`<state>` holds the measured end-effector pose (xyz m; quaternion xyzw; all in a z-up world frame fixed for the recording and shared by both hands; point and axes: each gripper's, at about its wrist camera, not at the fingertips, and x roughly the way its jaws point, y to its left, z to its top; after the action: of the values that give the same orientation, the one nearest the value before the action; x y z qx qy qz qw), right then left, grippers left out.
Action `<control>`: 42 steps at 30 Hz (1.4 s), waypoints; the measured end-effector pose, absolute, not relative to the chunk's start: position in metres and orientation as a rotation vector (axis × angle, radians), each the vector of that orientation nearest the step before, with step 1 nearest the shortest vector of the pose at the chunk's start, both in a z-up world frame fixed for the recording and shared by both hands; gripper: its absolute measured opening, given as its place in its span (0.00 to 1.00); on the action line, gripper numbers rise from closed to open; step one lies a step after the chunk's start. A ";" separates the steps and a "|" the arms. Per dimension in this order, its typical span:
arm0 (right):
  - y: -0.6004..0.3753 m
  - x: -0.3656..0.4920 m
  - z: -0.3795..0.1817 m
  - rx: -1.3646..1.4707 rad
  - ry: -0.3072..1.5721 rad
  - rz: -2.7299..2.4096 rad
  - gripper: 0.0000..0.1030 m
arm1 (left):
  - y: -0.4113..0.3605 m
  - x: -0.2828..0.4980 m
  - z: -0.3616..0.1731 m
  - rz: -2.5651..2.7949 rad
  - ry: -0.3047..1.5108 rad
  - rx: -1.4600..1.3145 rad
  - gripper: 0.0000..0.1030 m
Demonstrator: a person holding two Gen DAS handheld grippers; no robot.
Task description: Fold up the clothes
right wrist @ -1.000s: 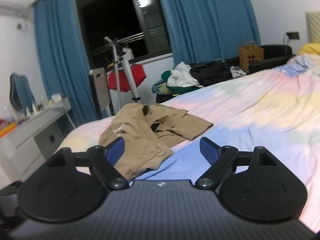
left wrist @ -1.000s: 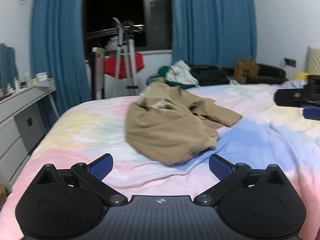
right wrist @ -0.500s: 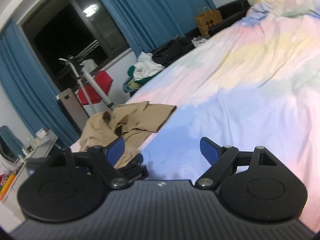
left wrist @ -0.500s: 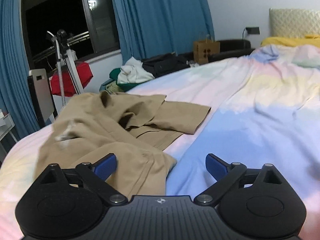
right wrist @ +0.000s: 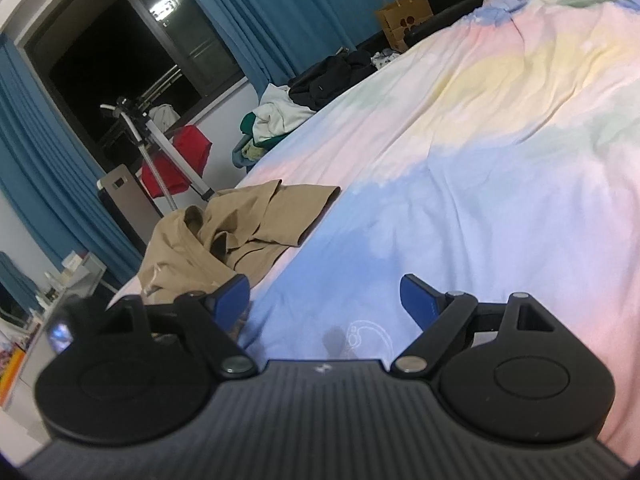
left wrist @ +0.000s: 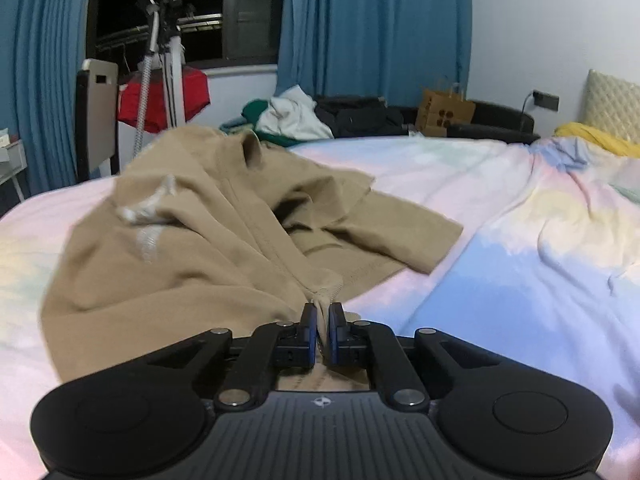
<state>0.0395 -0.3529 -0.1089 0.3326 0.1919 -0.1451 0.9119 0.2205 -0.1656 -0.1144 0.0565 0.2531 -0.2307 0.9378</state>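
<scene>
**Between my left pads: a pinched hem**

Between its pads my left gripper (left wrist: 323,322) clamps the tan garment (left wrist: 208,236), crumpled ahead on the bed (left wrist: 520,280). My right gripper (right wrist: 324,300) gapes, holding nothing. Judging: spreading stage; next needs a second corner grasped.

Left hand-held gripper (left wrist: 323,322) pinched tight on a bunched hem of the tan garment (left wrist: 192,232), which lies crumpled toward 11 o'clock on the pastel bed (left wrist: 520,264). Pale patch on fabric, blurred, maybe a print. Clothes pile (left wrist: 296,120) at 12 o'clock.
</scene>
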 end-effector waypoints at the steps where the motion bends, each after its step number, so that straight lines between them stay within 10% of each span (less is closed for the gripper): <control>1: -0.351 0.039 -0.108 0.674 0.393 -0.302 0.82 | -0.159 0.212 -0.105 -0.479 0.494 0.101 0.06; 17: -0.314 0.025 -0.077 0.490 0.306 -0.185 0.82 | 0.037 0.061 0.069 -0.492 0.232 -0.198 0.05; 42: -0.207 0.143 -0.110 0.423 0.681 0.173 0.57 | 0.148 0.079 -0.001 -0.298 0.445 -0.420 0.06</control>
<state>0.1426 -0.2066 -0.1100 0.2054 0.3312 0.0842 0.9171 0.0792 0.1483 -0.0006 -0.2057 0.2184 -0.1461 0.9427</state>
